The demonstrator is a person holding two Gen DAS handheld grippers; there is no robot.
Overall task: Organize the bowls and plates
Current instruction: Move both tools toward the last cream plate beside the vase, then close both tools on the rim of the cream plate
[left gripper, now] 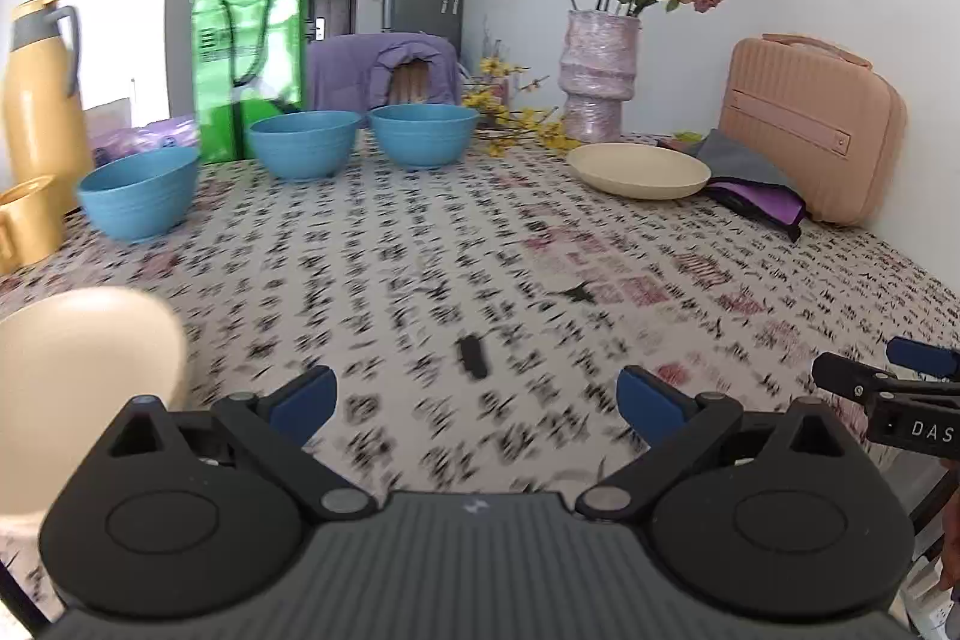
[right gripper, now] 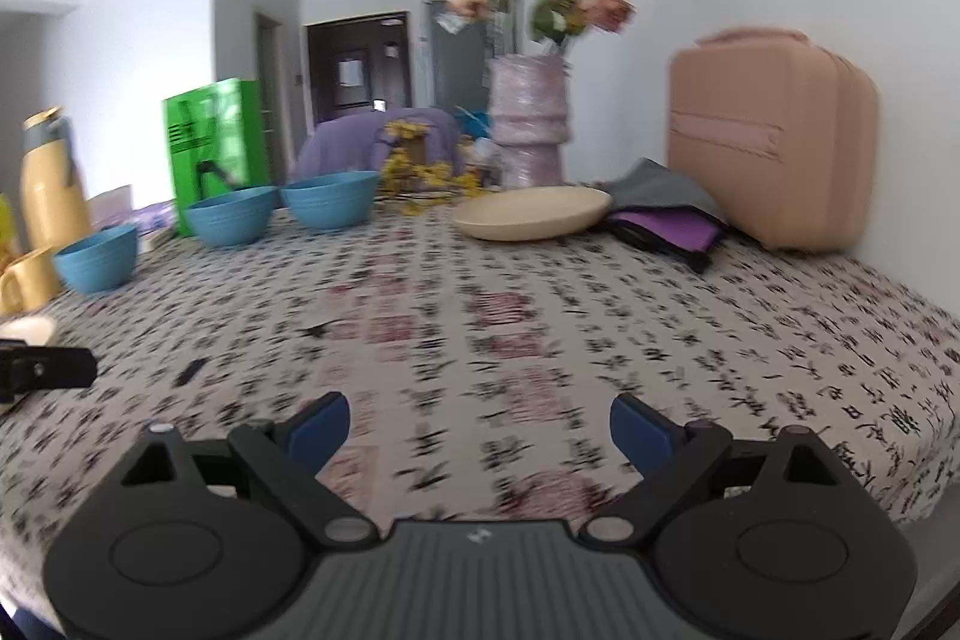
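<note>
Three blue bowls point(left gripper: 138, 202) point(left gripper: 303, 145) point(left gripper: 423, 136) stand in a row at the far left of the patterned tablecloth point(left gripper: 480, 250). A cream plate point(left gripper: 639, 169) lies at the far right, in front of the vase. A second cream dish point(left gripper: 90, 370) sits close by at the near left, blurred. My left gripper point(left gripper: 477, 400) is open over bare cloth with nothing between its jaws. My right gripper point(right gripper: 480, 427) is also open and empty, with the bowls point(right gripper: 231, 217) and plate point(right gripper: 534, 211) far ahead of it. Its finger shows at the right edge of the left wrist view.
A yellow thermos point(left gripper: 42, 94) and yellow mug point(left gripper: 27, 220) stand at the far left, with a green bag point(left gripper: 249, 70) behind the bowls. A flower vase point(left gripper: 597, 76), pink case point(left gripper: 810, 130) and folded cloths point(left gripper: 756, 196) line the wall. A small black object point(left gripper: 473, 357) lies mid-table.
</note>
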